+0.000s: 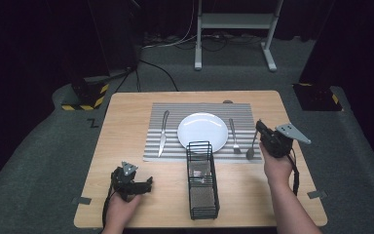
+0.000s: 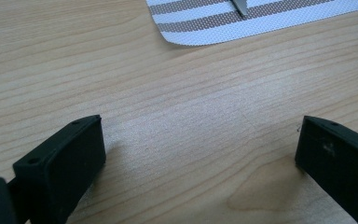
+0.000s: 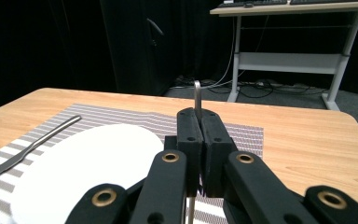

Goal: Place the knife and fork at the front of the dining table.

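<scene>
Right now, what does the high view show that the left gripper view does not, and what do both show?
High view alone: the white plate, fork, wire basket, and the right gripper shut on a spoon. Left gripper view alone: a close look at the left gripper, jaws wide apart over bare wood. Both: the wooden table, striped placemat and knife.

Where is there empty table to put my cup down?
Bare wood lies left of the placemat, and at the near right between the wire basket and the table edge. The placemat is crowded: knife, plate, fork.
</scene>
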The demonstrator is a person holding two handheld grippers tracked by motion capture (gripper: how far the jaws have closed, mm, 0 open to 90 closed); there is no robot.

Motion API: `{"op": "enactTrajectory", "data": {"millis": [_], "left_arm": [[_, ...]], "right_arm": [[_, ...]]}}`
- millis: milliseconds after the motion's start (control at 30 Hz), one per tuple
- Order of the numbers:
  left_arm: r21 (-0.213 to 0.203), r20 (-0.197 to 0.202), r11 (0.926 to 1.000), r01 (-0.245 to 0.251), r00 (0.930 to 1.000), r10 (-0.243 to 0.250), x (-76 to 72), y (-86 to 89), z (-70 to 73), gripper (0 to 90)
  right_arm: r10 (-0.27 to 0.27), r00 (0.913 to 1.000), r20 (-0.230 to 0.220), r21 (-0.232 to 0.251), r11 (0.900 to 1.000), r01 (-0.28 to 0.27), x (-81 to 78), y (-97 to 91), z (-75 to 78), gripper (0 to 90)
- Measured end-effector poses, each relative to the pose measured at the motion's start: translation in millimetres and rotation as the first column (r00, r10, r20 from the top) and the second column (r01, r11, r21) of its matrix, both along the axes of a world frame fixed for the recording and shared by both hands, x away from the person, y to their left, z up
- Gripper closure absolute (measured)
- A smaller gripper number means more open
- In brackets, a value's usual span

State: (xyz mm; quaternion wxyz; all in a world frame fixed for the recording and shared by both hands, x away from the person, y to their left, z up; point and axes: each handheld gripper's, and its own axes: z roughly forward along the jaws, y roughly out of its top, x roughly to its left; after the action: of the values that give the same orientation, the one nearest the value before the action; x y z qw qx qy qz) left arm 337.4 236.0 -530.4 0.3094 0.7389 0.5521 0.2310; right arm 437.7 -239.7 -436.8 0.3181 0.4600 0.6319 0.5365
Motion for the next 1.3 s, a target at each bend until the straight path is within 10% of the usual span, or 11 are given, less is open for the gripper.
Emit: {"op": "enactTrajectory", "data": {"millis": [667, 1300], "left_arm": [[0.000, 0.001, 1.0000, -0.003, 1.0000, 0.003, -0.3, -0.2, -0.1, 1.6], [-0.001, -0.006, 1.0000, 0.007, 1.0000, -0.007, -0.4, -0.3, -0.2, 0.6]], "right_arm": [[-0.006, 0.9924, -0.123, -0.010, 0.9999, 0.005, 72.0, 22.4, -18.8, 87.9], [-0.018, 0.9808, -0.194, -0.012, 0.9998, 0.016, 99.2, 32.0, -29.5, 87.9]]}}
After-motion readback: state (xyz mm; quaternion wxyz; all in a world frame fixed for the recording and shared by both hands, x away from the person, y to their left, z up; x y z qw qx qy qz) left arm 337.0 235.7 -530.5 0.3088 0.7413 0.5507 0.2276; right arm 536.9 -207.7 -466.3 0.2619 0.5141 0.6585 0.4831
